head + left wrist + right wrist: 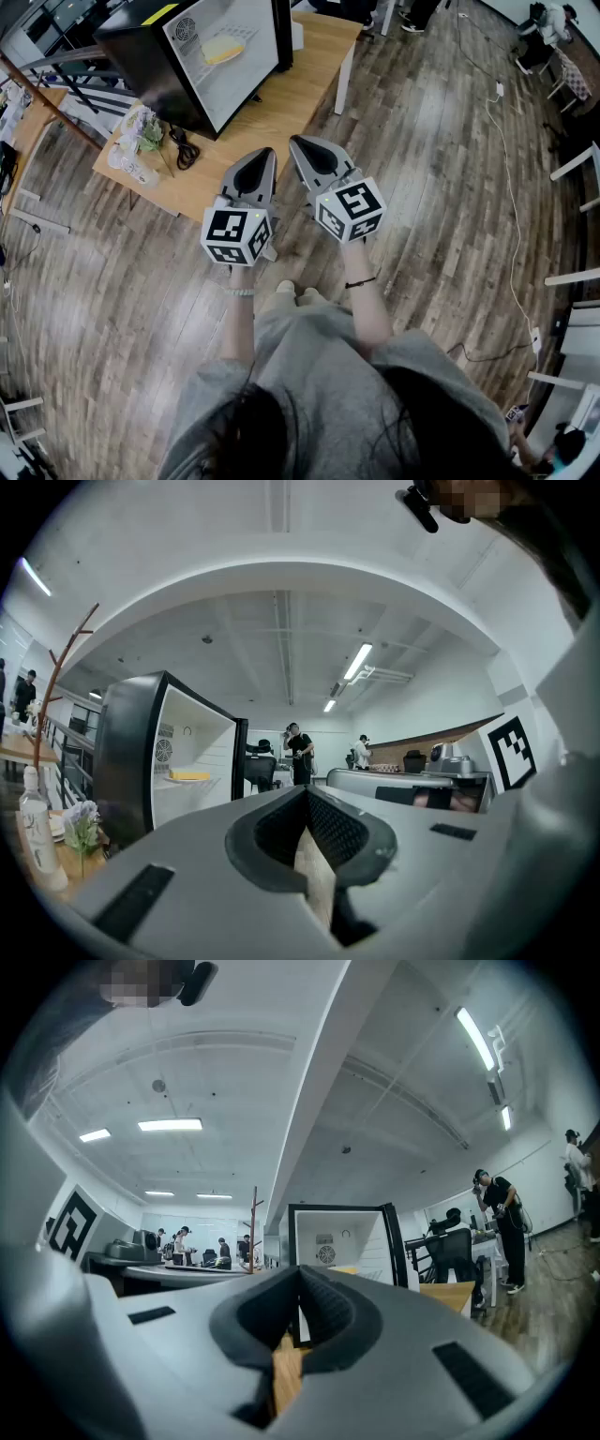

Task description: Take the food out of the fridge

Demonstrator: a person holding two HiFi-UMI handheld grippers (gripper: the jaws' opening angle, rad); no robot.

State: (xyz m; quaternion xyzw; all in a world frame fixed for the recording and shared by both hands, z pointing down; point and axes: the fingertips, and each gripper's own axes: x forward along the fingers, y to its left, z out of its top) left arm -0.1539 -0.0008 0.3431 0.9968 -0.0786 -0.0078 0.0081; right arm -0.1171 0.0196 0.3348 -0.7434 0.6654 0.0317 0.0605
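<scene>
A black mini fridge (150, 56) stands on a wooden table (281, 103) ahead of me. Its door is open onto a white interior. A flat yellow piece of food (222, 49) lies on a shelf inside; it also shows in the left gripper view as the yellow food (190, 775). My left gripper (261, 161) and right gripper (302, 148) hover side by side over the table's near edge, well short of the fridge. Both are shut with nothing between the jaws. In the right gripper view the fridge (342, 1237) sits straight beyond the gripper (300, 1279).
A bag of greens (139, 141) and a coiled black cable (183, 150) lie on the table left of the grippers. A bottle (33, 827) and flowers (82, 822) stand left of the fridge. An office chair (459, 1251) and people are farther back. A white cord (511, 187) runs across the floor.
</scene>
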